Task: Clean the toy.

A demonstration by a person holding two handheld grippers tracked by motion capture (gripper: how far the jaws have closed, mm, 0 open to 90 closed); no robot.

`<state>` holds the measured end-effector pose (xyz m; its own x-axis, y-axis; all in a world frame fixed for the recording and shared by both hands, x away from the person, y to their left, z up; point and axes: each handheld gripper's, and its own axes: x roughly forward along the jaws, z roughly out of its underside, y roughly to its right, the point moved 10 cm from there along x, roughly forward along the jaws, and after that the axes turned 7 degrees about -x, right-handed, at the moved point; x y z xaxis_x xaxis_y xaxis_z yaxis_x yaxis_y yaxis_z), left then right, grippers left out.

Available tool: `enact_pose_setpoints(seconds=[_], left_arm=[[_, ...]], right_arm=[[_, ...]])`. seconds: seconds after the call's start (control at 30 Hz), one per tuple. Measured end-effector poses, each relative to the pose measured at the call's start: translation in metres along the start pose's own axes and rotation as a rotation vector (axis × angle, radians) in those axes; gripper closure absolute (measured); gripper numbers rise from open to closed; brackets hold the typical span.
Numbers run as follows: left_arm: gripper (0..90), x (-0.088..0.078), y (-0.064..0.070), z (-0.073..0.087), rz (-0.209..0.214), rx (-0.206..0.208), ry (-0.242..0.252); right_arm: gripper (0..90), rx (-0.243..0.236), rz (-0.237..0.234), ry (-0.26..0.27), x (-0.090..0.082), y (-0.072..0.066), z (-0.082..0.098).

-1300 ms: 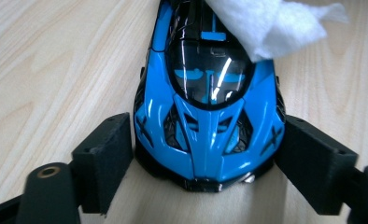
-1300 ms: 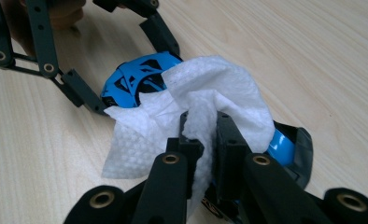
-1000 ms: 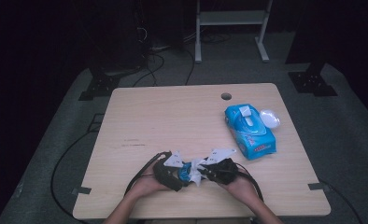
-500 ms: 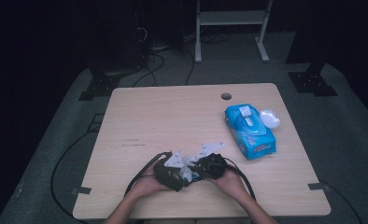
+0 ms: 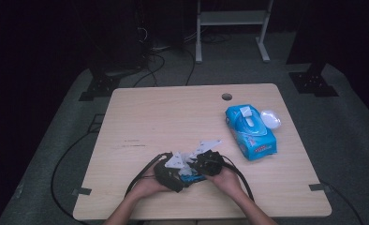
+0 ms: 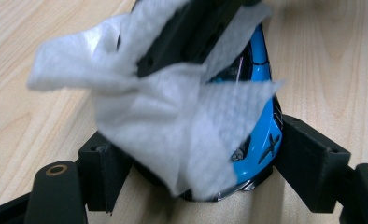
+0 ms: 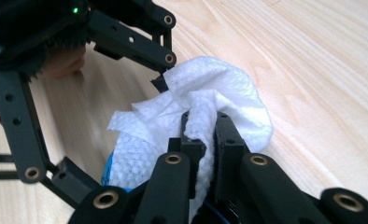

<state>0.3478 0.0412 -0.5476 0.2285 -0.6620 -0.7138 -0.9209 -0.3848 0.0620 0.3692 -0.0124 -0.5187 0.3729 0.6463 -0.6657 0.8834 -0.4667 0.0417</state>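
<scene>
A blue toy car [image 6: 261,140] sits between the jaws of my left gripper [image 6: 205,163], which is shut on its sides low over the table. My right gripper [image 7: 209,130] is shut on a white wipe [image 7: 219,93] and presses it onto the car's top. The wipe [image 6: 173,116] covers most of the car's body. In the high view both grippers meet near the table's front edge, left gripper [image 5: 171,173] beside right gripper [image 5: 206,161], with a bit of the car [image 5: 192,179] showing between them.
A blue pack of wipes [image 5: 249,131] lies on the right side of the wooden table [image 5: 173,117], with a white lid [image 5: 270,118] beside it. A cable hole [image 5: 226,96] sits near the far edge. Black cables trail from both grippers over the front edge.
My right gripper has moved left with the wipe, closer against the left gripper and the car. The left gripper has stayed in place.
</scene>
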Motion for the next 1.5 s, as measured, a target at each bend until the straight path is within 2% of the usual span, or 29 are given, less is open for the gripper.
enact_pose_setpoints(seconds=[0.13,0.2,0.23,0.3,0.37,0.43,0.5,0.57,0.67,0.77,0.83,0.87,0.9,1.0,1.07,1.17,1.2,1.3,1.33,1.37,1.4,1.43,1.5], left_arm=[[23.8,-0.001,0.0,0.001,0.005,-0.013,0.001],[23.8,-0.001,0.0,0.001,-0.001,-0.008,0.001],[23.8,-0.001,0.0,0.001,-0.003,-0.005,0.001],[23.8,0.0,0.0,0.0,-0.004,-0.001,0.004],[23.8,0.0,0.0,0.0,-0.002,-0.006,0.006],[23.8,0.0,0.0,0.0,0.002,-0.001,0.002],[23.9,0.0,0.0,0.0,0.004,-0.005,0.0],[23.9,-0.001,0.0,0.001,0.003,-0.005,0.0],[23.9,-0.001,0.0,0.002,0.004,-0.008,0.001],[23.9,0.0,0.0,0.0,-0.002,0.0,0.004],[23.8,0.0,0.0,0.0,-0.003,0.001,0.006],[23.8,0.0,0.0,0.0,-0.001,-0.002,0.008],[23.8,0.001,0.0,-0.001,0.001,-0.002,0.008],[23.8,0.001,-0.001,0.0,0.003,0.001,0.001],[23.9,0.0,-0.001,0.001,0.003,-0.003,-0.002],[23.9,-0.001,0.0,0.001,0.001,-0.004,0.001],[23.9,-0.001,0.0,0.001,0.002,-0.005,0.002],[23.9,-0.001,-0.001,0.001,0.001,-0.001,0.0],[23.8,-0.001,-0.001,0.001,0.0,0.003,-0.005],[23.9,-0.001,-0.001,0.001,0.001,0.003,-0.006],[23.8,-0.001,-0.001,0.001,0.001,0.003,-0.006],[23.8,0.0,-0.001,0.001,0.005,0.001,-0.002],[23.9,0.0,-0.001,0.0,0.005,-0.004,0.0]], right_arm=[[84.4,-0.023,-0.021,0.005,0.007,-0.01,-0.006],[84.4,-0.029,-0.029,-0.004,0.007,-0.008,-0.007],[84.4,-0.03,-0.01,-0.009,0.005,-0.003,-0.005],[84.5,-0.009,0.031,-0.025,-0.001,0.01,0.001],[84.4,0.047,0.015,-0.012,-0.004,0.015,0.005],[84.5,0.03,0.017,-0.01,-0.002,0.013,0.003],[84.4,0.028,-0.033,0.01,0.003,0.0,-0.003],[84.4,-0.01,-0.032,0.008,0.007,-0.007,-0.007],[84.4,-0.012,-0.033,0.001,0.007,-0.005,-0.007],[84.4,0.006,0.048,-0.029,-0.006,0.02,0.007],[84.5,0.04,0.079,-0.028,-0.016,0.033,0.017],[84.5,0.065,0.071,-0.009,-0.021,0.036,0.02],[84.5,0.091,0.065,-0.001,-0.025,0.037,0.021],[84.6,0.065,0.081,-0.004,-0.026,0.033,0.021],[84.5,0.04,0.058,0.018,-0.021,0.023,0.014],[84.4,0.005,0.056,0.009,-0.019,0.018,0.011],[84.4,0.011,0.054,0.007,-0.02,0.02,0.012],[84.5,0.016,0.095,-0.023,-0.029,0.035,0.023],[84.5,0.032,0.094,-0.024,-0.034,0.038,0.026],[84.5,0.024,0.114,-0.034,-0.038,0.043,0.03],[84.5,0.024,0.114,-0.034,-0.038,0.043,0.03],[84.5,0.024,0.136,-0.053,-0.047,0.048,0.038],[84.5,0.048,0.128,-0.052,-0.051,0.05,0.043]])
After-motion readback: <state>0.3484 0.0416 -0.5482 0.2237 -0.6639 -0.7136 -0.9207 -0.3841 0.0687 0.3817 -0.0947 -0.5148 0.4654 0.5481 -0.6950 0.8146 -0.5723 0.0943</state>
